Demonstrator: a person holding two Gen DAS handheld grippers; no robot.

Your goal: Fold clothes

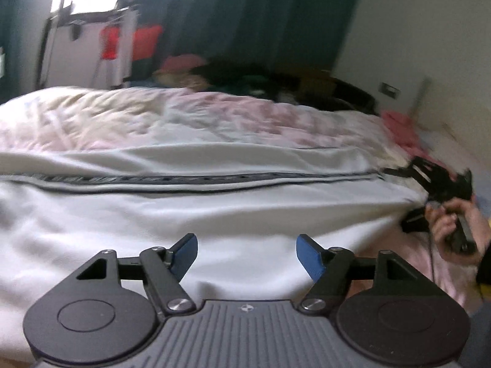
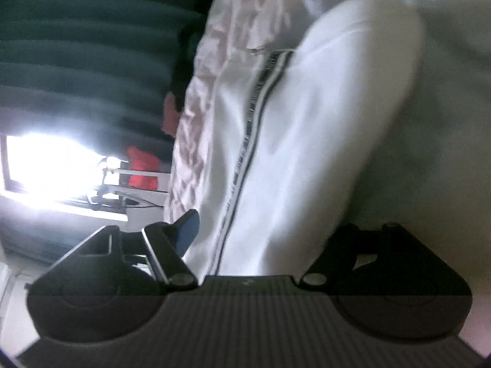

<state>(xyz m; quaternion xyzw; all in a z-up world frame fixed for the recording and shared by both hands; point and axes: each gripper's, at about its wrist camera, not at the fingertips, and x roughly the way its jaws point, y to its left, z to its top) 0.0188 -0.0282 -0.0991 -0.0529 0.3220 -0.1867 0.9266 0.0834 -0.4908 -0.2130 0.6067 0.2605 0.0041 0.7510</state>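
A white garment (image 1: 190,214) with a dark striped band (image 1: 172,179) lies spread flat across the bed. My left gripper (image 1: 247,256) hovers over its near edge, blue pads (image 1: 187,254) wide apart with nothing gripped. At the garment's right end a hand (image 1: 454,233) holds my right gripper (image 1: 429,181), which is blurred there. The right wrist view is rolled sideways: the right gripper (image 2: 264,233) stands open, the white garment (image 2: 307,138) and its band (image 2: 251,128) run between the spread fingers, and only the left blue pad (image 2: 188,231) shows, clear of the cloth.
A pink and cream quilt (image 1: 153,116) covers the bed behind the garment. A heap of dark and coloured clothes (image 1: 245,76) lies at the far edge, pink cloth (image 1: 402,128) to the right. Green curtains (image 1: 245,12), a bright window (image 2: 46,165) and a drying rack with red items (image 1: 129,43) stand beyond.
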